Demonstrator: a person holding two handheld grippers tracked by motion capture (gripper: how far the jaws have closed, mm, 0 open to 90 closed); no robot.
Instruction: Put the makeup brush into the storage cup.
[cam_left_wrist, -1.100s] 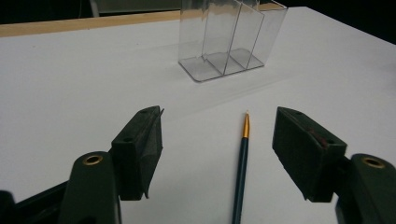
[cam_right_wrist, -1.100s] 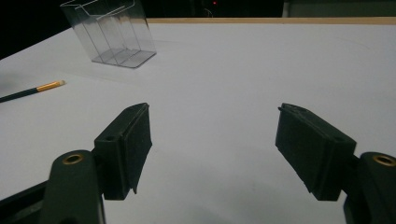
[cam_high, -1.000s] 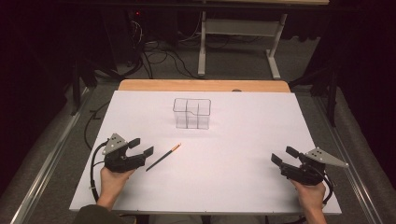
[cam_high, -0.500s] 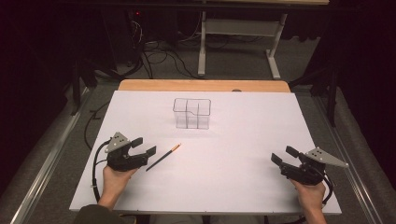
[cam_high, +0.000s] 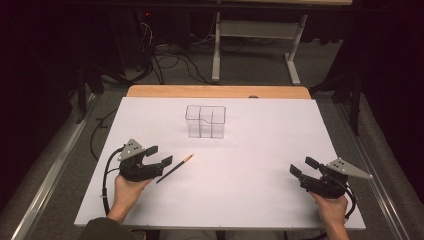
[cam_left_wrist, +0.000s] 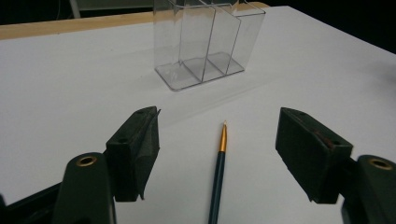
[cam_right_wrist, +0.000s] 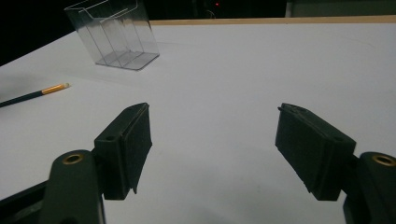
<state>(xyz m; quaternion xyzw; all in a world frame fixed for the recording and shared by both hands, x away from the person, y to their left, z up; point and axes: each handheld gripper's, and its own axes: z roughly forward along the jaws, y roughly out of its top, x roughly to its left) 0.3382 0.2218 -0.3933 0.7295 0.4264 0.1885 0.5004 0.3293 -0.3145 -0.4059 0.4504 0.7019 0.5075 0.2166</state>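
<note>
our left gripper (cam_high: 159, 155) sits w/ jaws spread wide, gripping nothing, and the pencil (cam_high: 174, 168) lies flat on the white table (cam_high: 260, 145) w/ its near end betw. those jaws. its long axis runs diagonally in the high view: dark end toward us and the gripper, gold-banded end (cam_left_wrist: 223, 138) pointing away, toward the clear organizer (cam_high: 205, 121). in the left gripper view the pencil (cam_left_wrist: 218, 176) runs almost straight ahead, apart from both pads. our right gripper (cam_high: 303, 169) is well apart from the pencil, near the table's right edge, jaws also wide and holding nothing. betw. pencil tip and organizer we see bare sheet. the organizer stands upright beyond the pencil, short of the table's wooden far edge (cam_high: 215, 91).
</note>
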